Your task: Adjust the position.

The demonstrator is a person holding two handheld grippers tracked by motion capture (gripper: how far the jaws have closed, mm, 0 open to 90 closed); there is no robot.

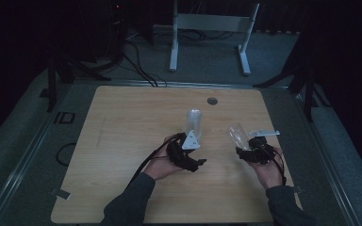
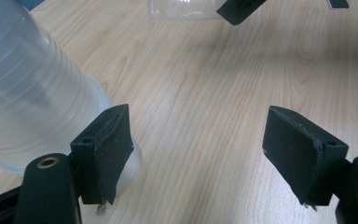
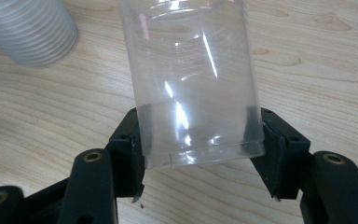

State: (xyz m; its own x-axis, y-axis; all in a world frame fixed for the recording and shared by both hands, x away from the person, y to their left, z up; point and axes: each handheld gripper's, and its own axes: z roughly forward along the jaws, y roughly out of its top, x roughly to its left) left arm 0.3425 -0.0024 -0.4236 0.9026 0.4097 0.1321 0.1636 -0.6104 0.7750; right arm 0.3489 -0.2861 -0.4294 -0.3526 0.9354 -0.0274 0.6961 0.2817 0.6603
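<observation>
A tall stack of clear plastic cups [image 1: 194,120] stands upside down on the wooden table [image 1: 122,141]. My left gripper [image 1: 197,143] rests just in front of its base. In the left gripper view the stack [image 2: 28,93] lies outside the left jaw, and the left gripper [image 2: 198,135] is open over bare wood. My right gripper [image 1: 242,149] is shut on a single clear cup [image 1: 238,135], held tilted above the table to the right of the stack. In the right gripper view the pads [image 3: 130,144] press on both sides of the cup [image 3: 196,84] near its end, with the stack [image 3: 28,28] at upper left.
A round grey grommet [image 1: 211,100] sits in the table near its far edge. Beyond the table stand a white frame [image 1: 212,28] and dark tripod legs [image 1: 56,70], with cables [image 1: 136,66] on the floor. The room is dim.
</observation>
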